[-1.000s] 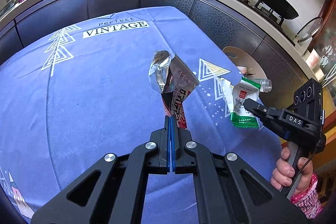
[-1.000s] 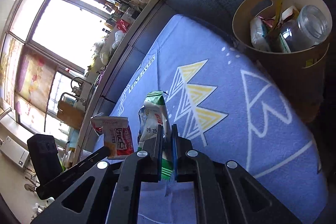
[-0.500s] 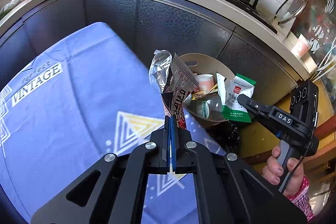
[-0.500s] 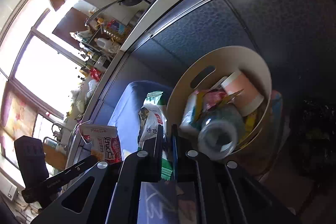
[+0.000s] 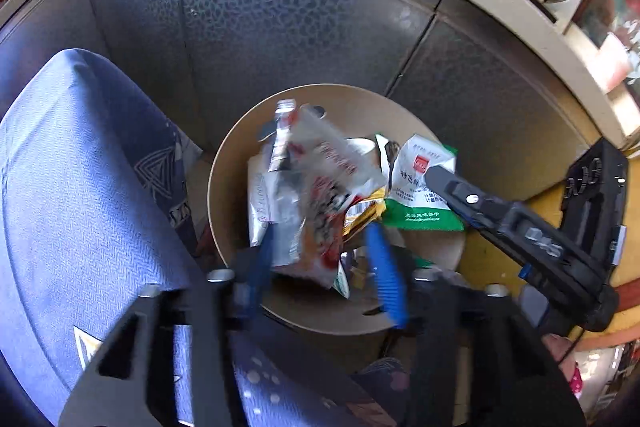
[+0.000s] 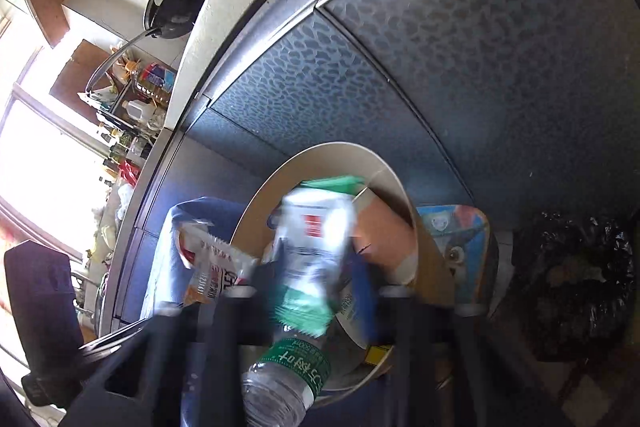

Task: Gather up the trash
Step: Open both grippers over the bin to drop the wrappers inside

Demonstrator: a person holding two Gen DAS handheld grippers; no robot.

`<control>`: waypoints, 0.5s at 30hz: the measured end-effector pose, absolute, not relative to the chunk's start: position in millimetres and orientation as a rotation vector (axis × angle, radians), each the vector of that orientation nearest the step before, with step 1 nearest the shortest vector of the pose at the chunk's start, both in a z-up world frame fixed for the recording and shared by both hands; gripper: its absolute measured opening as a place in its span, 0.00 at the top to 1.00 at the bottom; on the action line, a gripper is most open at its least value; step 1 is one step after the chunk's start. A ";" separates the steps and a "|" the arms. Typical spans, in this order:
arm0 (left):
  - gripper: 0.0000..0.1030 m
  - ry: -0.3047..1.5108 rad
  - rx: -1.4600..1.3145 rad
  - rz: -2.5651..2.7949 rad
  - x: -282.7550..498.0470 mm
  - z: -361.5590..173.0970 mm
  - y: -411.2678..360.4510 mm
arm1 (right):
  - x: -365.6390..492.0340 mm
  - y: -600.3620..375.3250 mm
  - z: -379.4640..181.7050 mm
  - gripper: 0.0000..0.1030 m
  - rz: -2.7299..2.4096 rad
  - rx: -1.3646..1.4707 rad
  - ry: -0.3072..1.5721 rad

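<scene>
A beige round bin stands on the floor beside the table, holding several pieces of trash. In the left wrist view my left gripper hangs over it, its jaws opening, blue pads well apart. A red and silver snack wrapper is blurred between them and no pad presses on it. My right gripper is also over the bin with its jaws opening. The green and white packet is blurred and loose between its fingers. A plastic bottle and a pink cup lie in the bin.
The table's blue cloth ends just left of the bin. Dark cabinet fronts stand close behind it under a pale counter. A black bag and a small printed stool sit on the floor to the right.
Both grippers went from above the blue table to above the bin and tilted down. Both were shut on their wrappers; now the jaws are apart and both wrappers are loose.
</scene>
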State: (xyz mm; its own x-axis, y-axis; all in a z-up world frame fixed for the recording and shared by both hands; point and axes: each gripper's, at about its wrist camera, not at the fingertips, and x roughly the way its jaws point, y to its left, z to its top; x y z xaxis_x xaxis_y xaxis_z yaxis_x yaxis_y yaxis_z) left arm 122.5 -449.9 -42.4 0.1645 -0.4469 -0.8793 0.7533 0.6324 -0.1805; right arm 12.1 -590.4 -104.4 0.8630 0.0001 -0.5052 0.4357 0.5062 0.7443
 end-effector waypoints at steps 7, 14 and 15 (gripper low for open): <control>0.46 1.033 0.339 -0.872 115.7 -27.1 -436.4 | 2.8 -581.4 -92.4 0.45 -0.306 0.971 0.411; 0.45 1.002 0.243 -0.857 116.4 3.5 -400.8 | -28.6 -562.9 -71.8 0.45 -0.301 0.960 0.349; 0.45 1.000 0.232 -0.855 115.2 8.1 -395.5 | -33.3 -559.2 -68.6 0.45 -0.298 0.960 0.342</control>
